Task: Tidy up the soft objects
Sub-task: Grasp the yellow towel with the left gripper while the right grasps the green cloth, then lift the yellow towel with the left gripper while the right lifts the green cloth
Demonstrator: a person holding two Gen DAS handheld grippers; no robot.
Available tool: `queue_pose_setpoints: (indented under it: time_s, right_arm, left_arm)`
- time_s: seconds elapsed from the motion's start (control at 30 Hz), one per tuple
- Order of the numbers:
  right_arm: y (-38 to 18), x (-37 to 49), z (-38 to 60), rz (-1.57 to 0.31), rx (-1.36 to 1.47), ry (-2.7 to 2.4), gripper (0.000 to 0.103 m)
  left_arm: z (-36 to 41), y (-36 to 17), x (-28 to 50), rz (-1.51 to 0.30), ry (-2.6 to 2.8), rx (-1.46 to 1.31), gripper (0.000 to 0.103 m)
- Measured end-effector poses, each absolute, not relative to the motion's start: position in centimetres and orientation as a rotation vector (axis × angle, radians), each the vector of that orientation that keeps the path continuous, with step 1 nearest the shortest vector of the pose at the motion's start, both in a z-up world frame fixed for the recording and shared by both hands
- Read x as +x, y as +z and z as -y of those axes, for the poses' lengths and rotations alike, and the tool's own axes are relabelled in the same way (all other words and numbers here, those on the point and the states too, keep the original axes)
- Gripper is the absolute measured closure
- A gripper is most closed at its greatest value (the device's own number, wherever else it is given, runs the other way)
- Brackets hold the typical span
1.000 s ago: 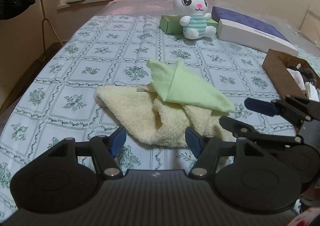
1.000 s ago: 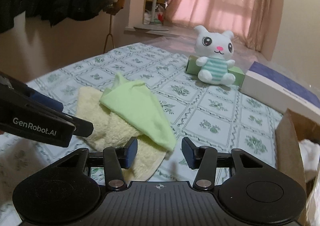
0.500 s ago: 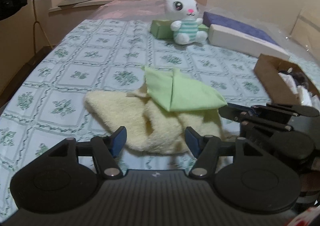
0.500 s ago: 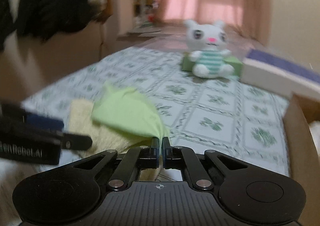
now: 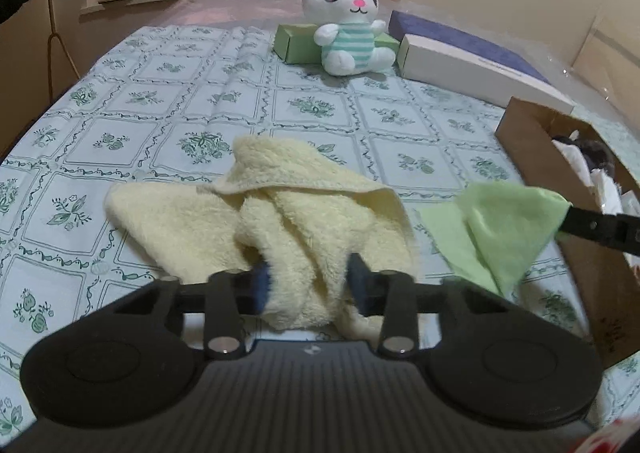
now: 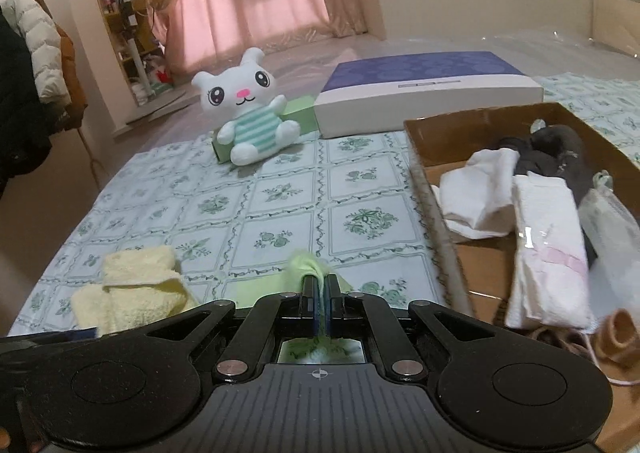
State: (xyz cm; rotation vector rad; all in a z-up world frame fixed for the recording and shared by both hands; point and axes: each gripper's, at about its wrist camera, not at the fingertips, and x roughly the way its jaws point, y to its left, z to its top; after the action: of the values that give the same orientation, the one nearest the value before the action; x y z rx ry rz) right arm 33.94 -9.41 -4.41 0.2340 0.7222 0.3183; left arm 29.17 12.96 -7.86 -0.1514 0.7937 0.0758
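Right tongs (image 6: 320,293) pinched tight on a corner of the green cloth (image 5: 504,229), lifted clear so the rest dangles just beside the box (image 6: 424,157). Probably held by one corner to swing over the box wall without dragging. Left tongs (image 5: 310,285) part-way open, straddling a bunched fold of the yellow towel (image 5: 280,221), pads (image 5: 262,287) touching the pile but not clamped yet. Towel lying crumpled on the bed (image 5: 160,101), apart from the cloth, so grabbing one won't pull the other. Socks (image 6: 480,189) and other soft bits already in the box. Plush bunny (image 6: 244,113) propped further back, untouched. Next up, guessing: cloth into box, squeeze on towel.
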Motion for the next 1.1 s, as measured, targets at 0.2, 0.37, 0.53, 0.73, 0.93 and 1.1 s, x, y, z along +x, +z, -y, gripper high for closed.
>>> queue_pose_setpoints:
  time_s: [0.2, 0.37, 0.53, 0.73, 0.93, 1.1]
  right_arm:
    - [-3.4, 31.4, 10.8, -0.731, 0.231, 0.378, 0.1]
    - [-3.2, 28.6, 10.8, -0.755, 0.201, 0.481, 0.1]
    - [-4.0, 25.3, 10.5, -0.829, 0.151, 0.566, 0.1]
    - [-6.4, 22.9, 10.3, -0.923, 0.164, 0.6, 0.1]
    - [-6.5, 23.5, 10.2, -0.939, 0.147, 0.595, 0.056]
    - [-6.2, 23.4, 10.8, -0.885, 0.169, 0.566, 0.028]
  left_arm:
    - [-12.9, -6.6, 25.6, -0.812, 0.045, -0.16, 0.084]
    - [-12.5, -6.4, 20.2, -0.863, 0.037, -0.136, 0.084]
    - [-13.0, -6.2, 15.7, -0.891, 0.063, -0.166, 0.083]
    - [-13.5, -6.1, 14.5, -0.912, 0.107, -0.211, 0.063]
    - [-14.8, -5.6, 13.9, -0.898, 0.184, -0.243, 0.033]
    - [-17.1, -6.7, 14.4, -0.911, 0.214, -0.365, 0.027]
